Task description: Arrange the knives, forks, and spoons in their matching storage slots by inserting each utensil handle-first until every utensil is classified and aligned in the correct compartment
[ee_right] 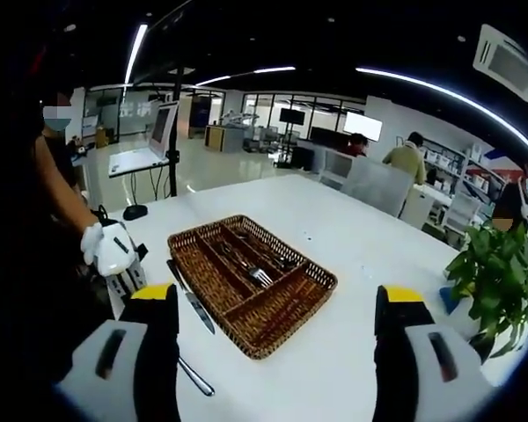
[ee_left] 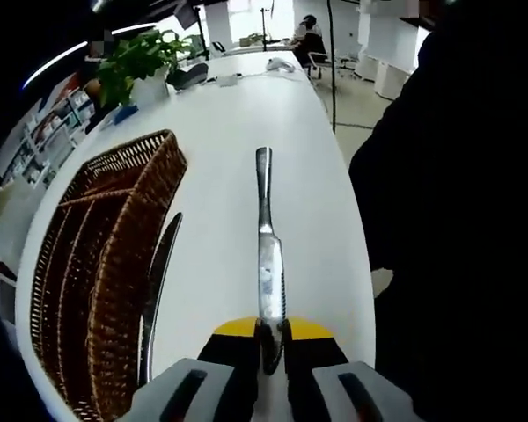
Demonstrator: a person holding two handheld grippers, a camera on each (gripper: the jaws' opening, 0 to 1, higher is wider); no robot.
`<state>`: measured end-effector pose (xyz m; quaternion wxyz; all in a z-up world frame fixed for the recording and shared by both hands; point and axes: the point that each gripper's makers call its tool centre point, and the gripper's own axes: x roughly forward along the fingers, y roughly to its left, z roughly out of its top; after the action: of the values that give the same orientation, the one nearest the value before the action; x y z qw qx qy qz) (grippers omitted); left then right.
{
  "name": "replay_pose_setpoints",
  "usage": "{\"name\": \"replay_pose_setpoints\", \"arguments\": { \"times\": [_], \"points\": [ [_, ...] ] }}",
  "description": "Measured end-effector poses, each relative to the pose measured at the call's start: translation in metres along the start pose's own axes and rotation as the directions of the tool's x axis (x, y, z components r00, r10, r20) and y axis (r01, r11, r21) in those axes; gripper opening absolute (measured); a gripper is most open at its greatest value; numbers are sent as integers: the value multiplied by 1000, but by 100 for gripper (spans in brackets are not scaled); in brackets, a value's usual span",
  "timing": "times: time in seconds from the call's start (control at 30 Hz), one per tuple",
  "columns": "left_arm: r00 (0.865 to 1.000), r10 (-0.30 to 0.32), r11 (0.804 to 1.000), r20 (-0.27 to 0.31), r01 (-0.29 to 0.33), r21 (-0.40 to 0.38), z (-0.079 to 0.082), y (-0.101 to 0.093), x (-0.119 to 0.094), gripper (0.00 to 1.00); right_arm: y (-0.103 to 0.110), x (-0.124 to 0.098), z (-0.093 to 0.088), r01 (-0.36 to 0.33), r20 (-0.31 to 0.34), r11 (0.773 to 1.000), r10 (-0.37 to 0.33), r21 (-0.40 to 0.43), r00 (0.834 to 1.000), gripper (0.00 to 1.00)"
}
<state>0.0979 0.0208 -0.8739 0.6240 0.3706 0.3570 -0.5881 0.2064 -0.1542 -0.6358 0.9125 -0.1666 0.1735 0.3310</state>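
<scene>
Firmly in left claw (ee_left: 270, 338): knife (ee_left: 266, 255).

Left gripper view low and close over the table (ee_left: 238, 132), facing along its length, basket (ee_left: 106, 272) at 9 o'clock, right gripper view higher and farther back, same basket (ee_right: 251, 281) centred, plant (ee_right: 497, 272) at 3 o'clock

We logged the left gripper (ee_left: 270, 347) with black fingers (ee_left: 231, 369) tipped by yellow bands and pale grey housings behind, each carrying a dark oblong slot. The right gripper (ee_right: 277, 330) had the same build: black fingers (ee_right: 157, 338), yellow tips, grey bodies with slots. The person wore dark clothing (ee_left: 458, 220) and a white glove (ee_right: 110, 248) on the left hand.
</scene>
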Motion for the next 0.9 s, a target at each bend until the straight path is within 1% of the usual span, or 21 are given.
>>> {"name": "replay_pose_setpoints", "arguments": {
  "times": [0.1, 0.17, 0.33, 0.4, 0.47, 0.5, 0.6, 0.7, 0.73, 0.77, 0.8, 0.9],
  "points": [
    [1000, -13, 1000, -3, 13, -21, 2, 0, -3, 8, 1, 0, -1, -6, -6, 1000, 5, -13, 1000, 95],
    [1000, -9, 1000, -6, 9, -16, 2, 1, -5, 8, 1, 1, -2, -9, -7, 1000, 9, -7, 1000, 95],
    [1000, -23, 1000, -12, 23, -17, 3, 1, -14, 8, 7, 4, -6, -26, -17, 1000, 26, -10, 1000, 95],
    [999, -35, 999, -18, 35, -17, 4, 2, -18, 8, 11, 6, -11, -39, -34, 999, 38, -28, 999, 96],
    [999, -40, 999, -24, 40, -11, 3, 4, -22, 8, 18, 7, -17, -66, -55, 996, 63, -63, 997, 97],
    [999, -42, 999, -29, 41, -7, 3, 6, -25, 8, 21, 7, -18, -78, -54, 994, 74, -74, 996, 97],
    [999, -26, 1000, -37, 26, 15, 3, 12, -32, 8, 24, 6, -24, -97, -66, 992, 92, -83, 994, 99],
    [999, -19, 1000, -39, 19, 12, 3, 17, -38, 8, 24, 6, -25, -104, -69, 991, 99, -79, 993, 99],
    [999, -13, 1000, -42, 14, 16, 3, 19, -40, 0, 24, 6, -25, -111, -69, 991, 106, -75, 992, 98],
    [999, -32, 999, -30, 34, 42, 8, 16, -42, 0, 24, 6, -26, -118, -70, 990, 113, -75, 991, 98],
    [999, -13, 1000, -36, 14, 9, 9, 17, -45, 0, 26, 7, -27, -128, -74, 989, 123, -75, 990, 97],
    [1000, -15, 1000, -22, 15, 23, 11, 17, -45, 0, 34, 12, -36, -169, -93, 983, 161, -75, 983, 97]
  ]
}}
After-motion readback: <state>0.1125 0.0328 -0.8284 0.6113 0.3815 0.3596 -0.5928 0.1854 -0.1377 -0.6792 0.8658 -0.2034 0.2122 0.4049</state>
